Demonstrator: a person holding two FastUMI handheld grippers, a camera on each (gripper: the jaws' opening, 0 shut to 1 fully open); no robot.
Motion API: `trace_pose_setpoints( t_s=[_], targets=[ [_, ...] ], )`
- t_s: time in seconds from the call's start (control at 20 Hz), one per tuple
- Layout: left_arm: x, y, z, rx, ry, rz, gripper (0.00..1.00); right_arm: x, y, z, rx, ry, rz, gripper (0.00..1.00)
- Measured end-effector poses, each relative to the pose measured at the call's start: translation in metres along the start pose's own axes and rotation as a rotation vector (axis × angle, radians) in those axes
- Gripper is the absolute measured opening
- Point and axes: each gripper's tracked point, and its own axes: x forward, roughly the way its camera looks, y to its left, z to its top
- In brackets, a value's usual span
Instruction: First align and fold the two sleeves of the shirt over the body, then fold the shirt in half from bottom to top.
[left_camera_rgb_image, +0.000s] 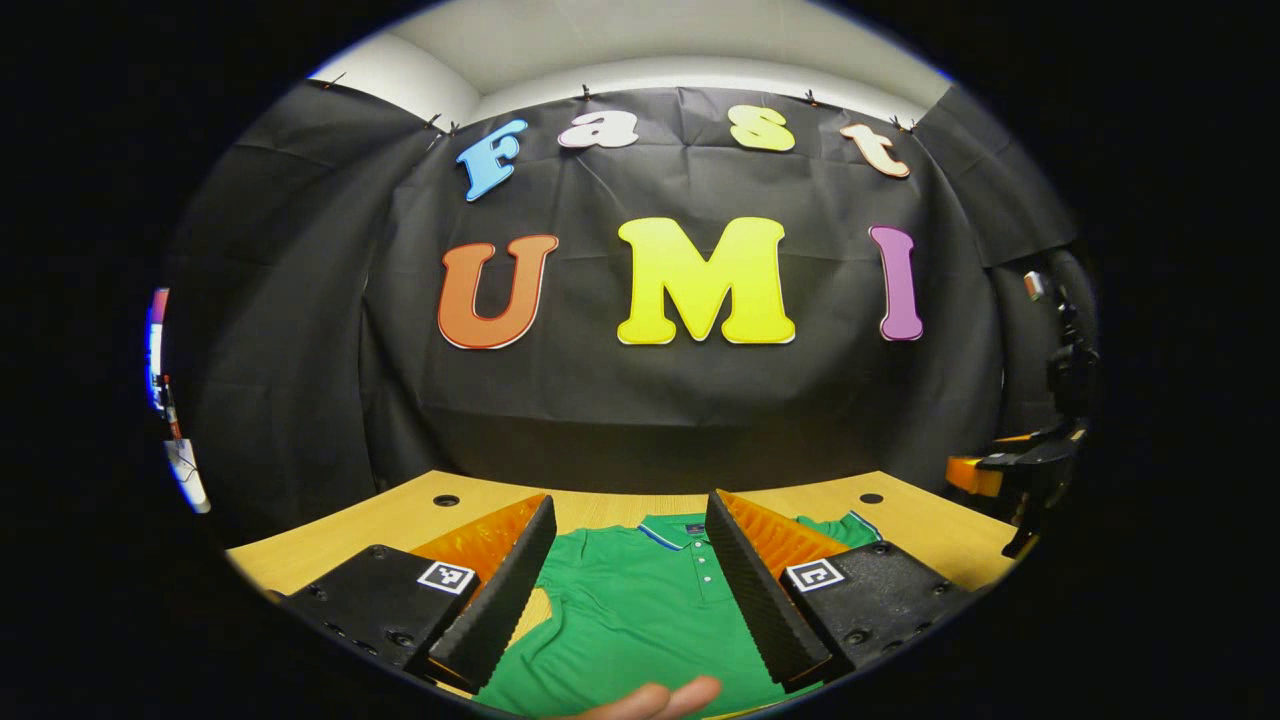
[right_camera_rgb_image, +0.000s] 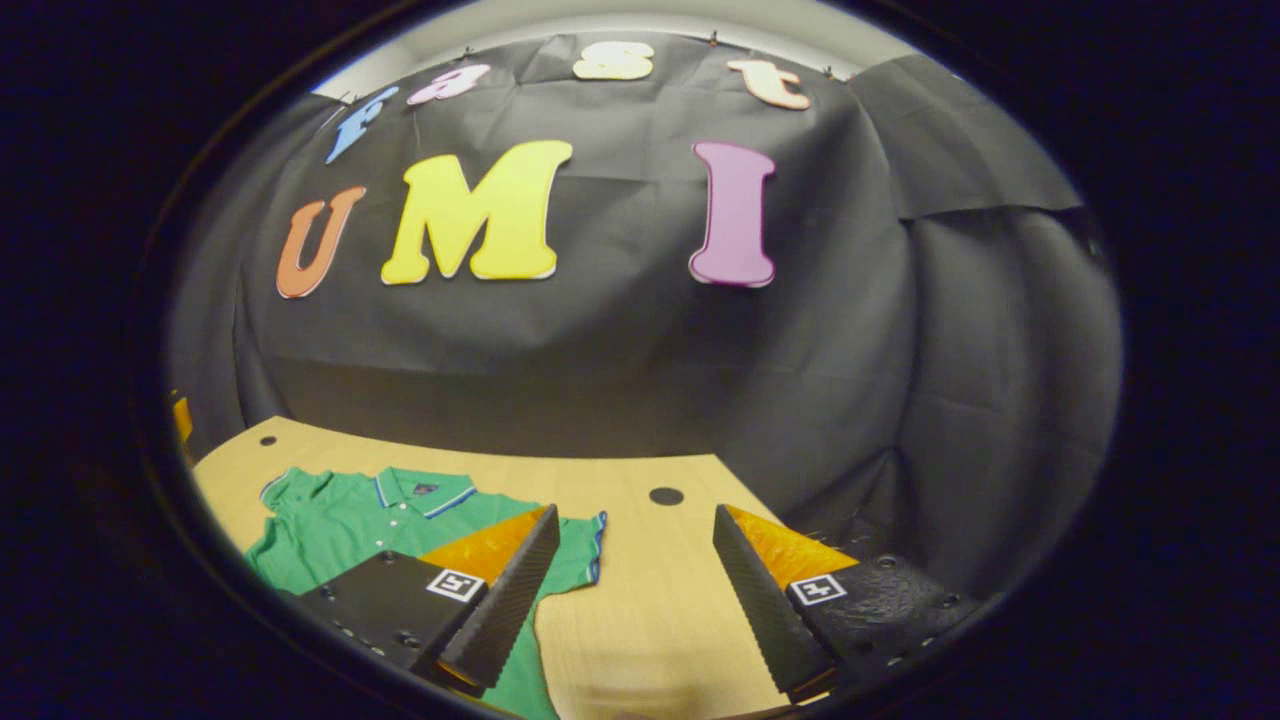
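Observation:
A green polo shirt (left_camera_rgb_image: 640, 610) with a blue-and-white trimmed collar lies flat on the wooden table (left_camera_rgb_image: 400, 520), collar toward the far wall. My left gripper (left_camera_rgb_image: 630, 590) hangs open above the shirt's chest, nothing between its fingers. A fingertip of a hand (left_camera_rgb_image: 660, 700) shows at the bottom edge over the shirt. In the right gripper view the shirt (right_camera_rgb_image: 350, 525) lies at the left, its short sleeve (right_camera_rgb_image: 575, 555) spread out beside the body. My right gripper (right_camera_rgb_image: 630, 600) stands open over bare table (right_camera_rgb_image: 640, 610) to the right of that sleeve.
The black cloth wall stands close behind the table's far edge. Round cable holes (left_camera_rgb_image: 446, 500) (left_camera_rgb_image: 871, 497) (right_camera_rgb_image: 665, 495) sit in the tabletop near the back. The other gripper with a black stand (left_camera_rgb_image: 1040, 450) shows at the far right of the left gripper view.

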Motion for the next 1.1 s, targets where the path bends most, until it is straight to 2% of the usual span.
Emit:
trace_pose_setpoints(
  t_s=[0.15,0.25,0.35,0.5,0.55,0.65,0.7,0.85,0.95,1.1],
  targets=[
    [0.007,-0.004,-0.006,0.003,0.008,-0.010,0.97,0.053,0.007,-0.028,0.035,0.138,0.033,0.91],
    [0.010,-0.004,-0.010,0.014,0.011,-0.014,0.97,0.077,0.015,-0.043,0.065,0.218,0.052,0.96],
    [0.011,-0.004,-0.017,0.028,0.019,-0.013,0.97,0.096,0.024,-0.062,0.093,0.317,0.057,0.90],
    [0.008,0.001,-0.024,0.031,0.033,-0.015,0.97,0.113,0.034,-0.090,0.158,0.442,0.056,0.75],
    [0.007,0.004,-0.026,0.029,0.036,-0.014,0.97,0.115,0.034,-0.097,0.160,0.464,0.041,0.75],
    [0.006,0.010,-0.031,0.024,0.043,-0.006,0.97,0.117,0.032,-0.106,0.138,0.493,0.015,0.60],
    [0.005,0.013,-0.035,0.019,0.050,-0.001,0.97,0.120,0.034,-0.113,0.130,0.505,0.007,0.48],
    [0.002,0.019,-0.043,0.008,0.074,0.003,0.97,0.127,0.044,-0.120,0.143,0.553,0.019,0.51],
    [0.001,0.023,-0.046,0.003,0.081,0.009,0.97,0.132,0.040,-0.118,0.120,0.552,-0.009,0.51],
    [-0.002,0.028,-0.050,-0.004,0.094,0.011,0.97,0.133,0.042,-0.132,0.120,0.607,-0.033,0.03]
  ],
)
